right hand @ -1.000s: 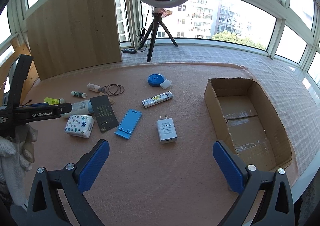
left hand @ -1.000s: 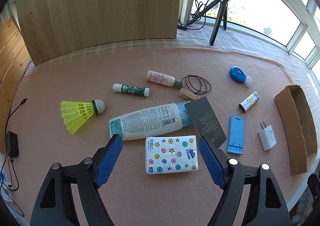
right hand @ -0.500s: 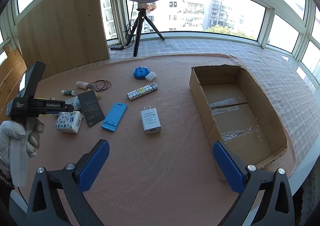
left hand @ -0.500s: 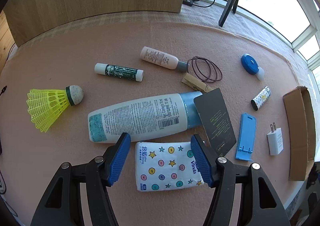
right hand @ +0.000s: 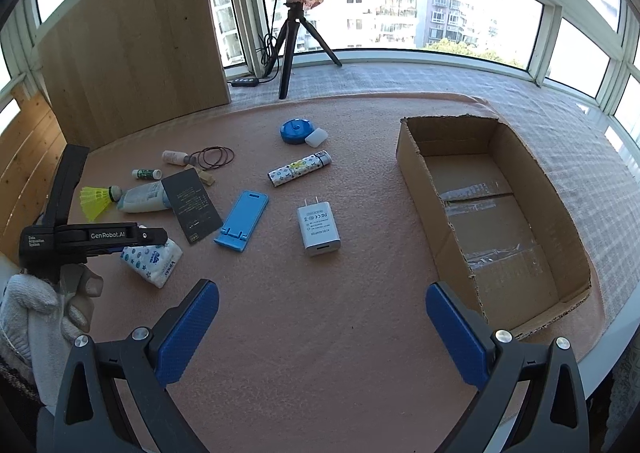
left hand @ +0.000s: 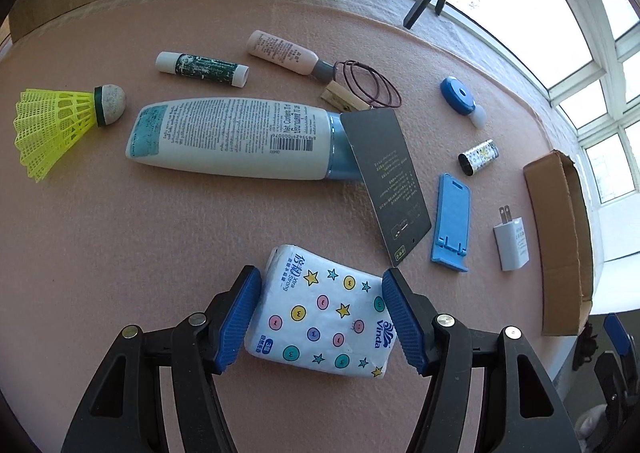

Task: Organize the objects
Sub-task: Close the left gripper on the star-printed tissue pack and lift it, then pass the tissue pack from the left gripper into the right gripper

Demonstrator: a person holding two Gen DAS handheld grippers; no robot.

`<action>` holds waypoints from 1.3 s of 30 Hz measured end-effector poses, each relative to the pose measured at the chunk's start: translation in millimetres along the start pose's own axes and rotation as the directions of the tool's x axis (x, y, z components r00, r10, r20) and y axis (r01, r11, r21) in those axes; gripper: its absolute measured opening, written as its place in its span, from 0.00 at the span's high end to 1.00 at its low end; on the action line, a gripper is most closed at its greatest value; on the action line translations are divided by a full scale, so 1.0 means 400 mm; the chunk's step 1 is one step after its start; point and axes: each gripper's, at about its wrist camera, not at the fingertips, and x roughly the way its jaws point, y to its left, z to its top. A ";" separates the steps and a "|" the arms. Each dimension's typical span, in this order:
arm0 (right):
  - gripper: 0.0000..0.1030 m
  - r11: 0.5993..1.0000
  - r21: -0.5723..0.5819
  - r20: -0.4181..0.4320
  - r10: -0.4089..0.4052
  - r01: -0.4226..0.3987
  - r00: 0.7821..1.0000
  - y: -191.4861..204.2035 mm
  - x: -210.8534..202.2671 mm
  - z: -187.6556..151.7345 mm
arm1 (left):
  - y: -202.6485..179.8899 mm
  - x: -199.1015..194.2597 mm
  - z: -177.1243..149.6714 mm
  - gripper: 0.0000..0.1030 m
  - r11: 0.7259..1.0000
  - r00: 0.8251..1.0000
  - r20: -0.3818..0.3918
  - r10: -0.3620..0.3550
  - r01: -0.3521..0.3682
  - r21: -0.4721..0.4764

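My left gripper [left hand: 320, 317] is shut on the white tissue pack [left hand: 324, 309] with stars and dots, its blue pads pressing both short ends; the pack is tilted. In the right wrist view the pack [right hand: 154, 259] sits under the left gripper [right hand: 132, 243]. My right gripper [right hand: 320, 329] is open and empty above bare pink mat, left of the open cardboard box [right hand: 492, 209]. The box also shows in the left wrist view [left hand: 560, 237].
On the pink mat lie a lotion bottle [left hand: 232, 143], black card [left hand: 386, 181], blue phone stand [left hand: 452, 221], white charger [left hand: 512, 243], yellow shuttlecock [left hand: 60, 121], lip balm [left hand: 202, 69], small pink bottle [left hand: 284, 53], hair ties [left hand: 372, 89], clothespin [left hand: 342, 103], patterned lighter [left hand: 478, 157], blue tape measure [left hand: 456, 95]. A tripod [right hand: 292, 49] stands behind.
My left gripper came down over the tissue pack and its jaws closed from wide open onto the pack's ends. My right gripper stayed open, shifting slightly.
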 end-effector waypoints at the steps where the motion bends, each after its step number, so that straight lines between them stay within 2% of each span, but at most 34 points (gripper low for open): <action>1: 0.01 1.000 -0.011 0.008 0.001 -0.001 1.000 0.006 -0.005 0.001 | -0.007 -0.001 -0.010 0.35 1.000 1.000 0.001 -0.003 0.003 0.005; 6: 0.01 0.999 -0.043 0.025 0.016 -0.015 1.000 0.023 -0.014 0.002 | -0.063 0.003 -0.072 0.35 0.997 1.000 0.001 -0.020 0.020 0.074; 11: 0.01 0.998 -0.055 0.005 0.030 -0.030 1.000 0.016 -0.004 -0.013 | -0.108 -0.002 -0.126 0.35 0.990 0.999 -0.008 -0.052 0.052 0.128; 13: 0.01 0.998 -0.052 -0.003 0.042 -0.043 0.999 0.009 0.002 -0.016 | -0.113 -0.016 -0.138 0.35 0.990 0.999 0.001 -0.033 0.033 0.136; 17: 0.01 0.993 -0.063 -0.014 0.103 -0.103 0.995 0.008 0.023 -0.015 | -0.113 -0.085 -0.170 0.35 0.984 0.996 0.079 0.037 -0.050 0.173; 20: 0.01 0.984 -0.081 -0.040 0.158 -0.161 0.987 0.025 0.052 -0.010 | -0.085 -0.127 -0.205 0.31 0.989 0.994 0.098 0.044 -0.058 0.138; 25: 0.02 0.963 -0.115 -0.108 0.230 -0.242 0.967 0.065 0.110 0.006 | -0.036 -0.138 -0.255 0.29 0.998 0.996 0.074 0.043 -0.046 0.037; 26: 0.03 0.957 -0.132 -0.123 0.244 -0.260 0.962 0.077 0.121 0.008 | -0.029 -0.133 -0.260 0.29 0.999 0.997 0.067 0.036 -0.037 0.012; 28: 0.20 0.939 -0.162 -0.164 0.277 -0.303 0.947 0.102 0.147 0.013 | -0.024 -0.121 -0.271 0.29 0.999 0.997 0.062 0.037 -0.035 -0.031; 29: 0.25 0.930 -0.164 -0.194 0.297 -0.330 0.935 0.113 0.164 0.015 | -0.023 -0.118 -0.277 0.29 0.998 0.998 0.061 0.033 -0.030 -0.046; 31: 0.40 0.916 -0.132 -0.256 0.338 -0.380 0.906 0.130 0.205 0.017 | -0.024 -0.113 -0.285 0.29 0.998 0.998 0.055 0.015 -0.011 -0.067; 34: 0.43 0.896 -0.089 -0.324 0.387 -0.436 0.863 0.151 0.252 0.019 | -0.029 -0.110 -0.291 0.29 0.997 0.998 0.056 -0.007 0.011 -0.070; 39: 0.43 0.867 -0.116 -0.359 0.418 -0.484 0.834 0.208 0.272 0.026 | -0.031 -0.105 -0.296 0.30 0.997 0.998 0.048 -0.031 0.034 -0.071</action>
